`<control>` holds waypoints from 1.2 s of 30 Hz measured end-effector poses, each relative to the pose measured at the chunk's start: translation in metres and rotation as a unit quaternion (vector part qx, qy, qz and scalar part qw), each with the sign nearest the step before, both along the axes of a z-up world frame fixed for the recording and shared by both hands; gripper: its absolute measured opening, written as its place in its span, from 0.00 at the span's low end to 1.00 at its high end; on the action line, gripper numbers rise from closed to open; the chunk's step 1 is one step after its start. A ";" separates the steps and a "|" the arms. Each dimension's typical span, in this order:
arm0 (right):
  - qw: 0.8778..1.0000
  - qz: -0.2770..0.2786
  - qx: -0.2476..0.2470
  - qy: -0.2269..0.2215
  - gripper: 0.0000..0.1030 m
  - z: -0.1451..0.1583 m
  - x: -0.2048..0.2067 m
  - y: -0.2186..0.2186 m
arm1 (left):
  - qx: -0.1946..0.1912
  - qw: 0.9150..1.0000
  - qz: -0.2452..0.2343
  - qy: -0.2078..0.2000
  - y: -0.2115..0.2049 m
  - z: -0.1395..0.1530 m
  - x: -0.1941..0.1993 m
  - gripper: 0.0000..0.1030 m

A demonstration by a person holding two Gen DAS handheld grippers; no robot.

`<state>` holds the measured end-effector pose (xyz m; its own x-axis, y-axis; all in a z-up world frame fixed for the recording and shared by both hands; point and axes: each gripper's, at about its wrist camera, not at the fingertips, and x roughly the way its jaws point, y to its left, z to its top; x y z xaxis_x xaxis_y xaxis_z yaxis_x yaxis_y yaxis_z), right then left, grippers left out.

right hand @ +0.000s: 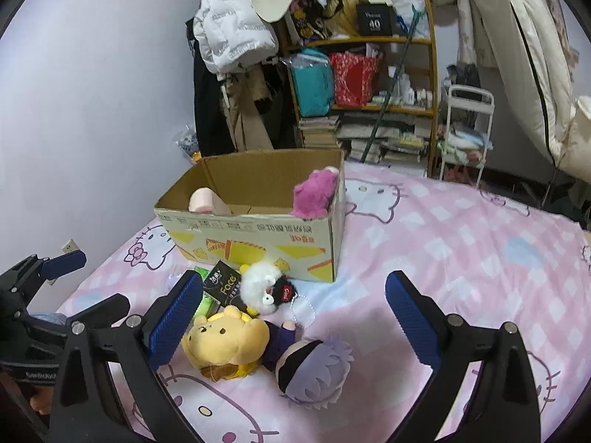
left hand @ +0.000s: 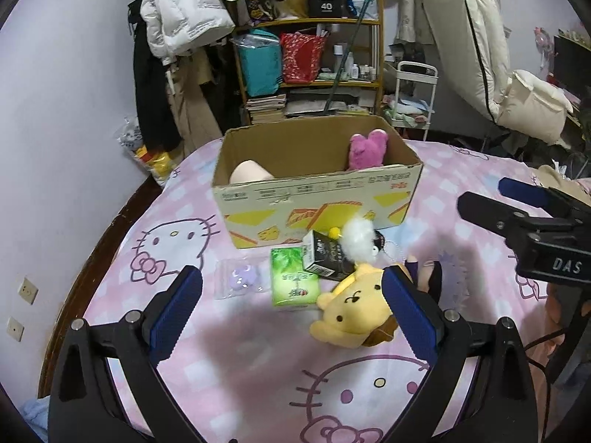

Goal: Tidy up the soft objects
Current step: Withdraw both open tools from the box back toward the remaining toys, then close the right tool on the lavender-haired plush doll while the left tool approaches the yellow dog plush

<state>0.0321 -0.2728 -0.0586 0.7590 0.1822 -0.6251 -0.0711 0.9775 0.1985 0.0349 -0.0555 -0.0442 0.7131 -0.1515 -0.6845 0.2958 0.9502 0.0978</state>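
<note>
Both jaws stand wide and empty. The yellow bear plush (left hand: pixel 351 313) lies between the left gripper (left hand: pixel 291 310) jaws, presumably next for the open cardboard box (left hand: pixel 317 199) ahead.

Two cameras look across the bed (left hand: pixel 258 350) toward the far edge.

The left wrist camera sits low and close, facing the cardboard box (left hand: pixel 317 210) almost straight on. The right wrist camera looks from further right, seeing the box (right hand: pixel 258 236) at a slant. Both show the box, the yellow bear (left hand: pixel 351 306) (right hand: pixel 225 343) and the shelf (left hand: pixel 310 22) (right hand: pixel 369 40) behind.
</note>
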 end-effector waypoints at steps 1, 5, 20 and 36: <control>1.000 -0.001 0.000 0.003 1.00 -0.002 0.001 0.000 | 0.002 1.000 -0.001 0.001 -0.002 -0.002 0.001 0.94; 1.000 -0.003 0.009 0.022 1.00 -0.010 0.006 -0.005 | 0.003 1.000 -0.009 0.015 -0.010 -0.011 0.007 0.94; 0.993 -0.020 0.005 0.119 1.00 -0.047 0.025 -0.013 | 0.017 0.995 -0.042 0.086 -0.038 -0.049 0.023 0.94; 0.983 -0.018 -0.003 0.185 1.00 -0.074 0.034 -0.007 | 0.029 0.984 -0.073 0.161 -0.057 -0.083 0.036 0.94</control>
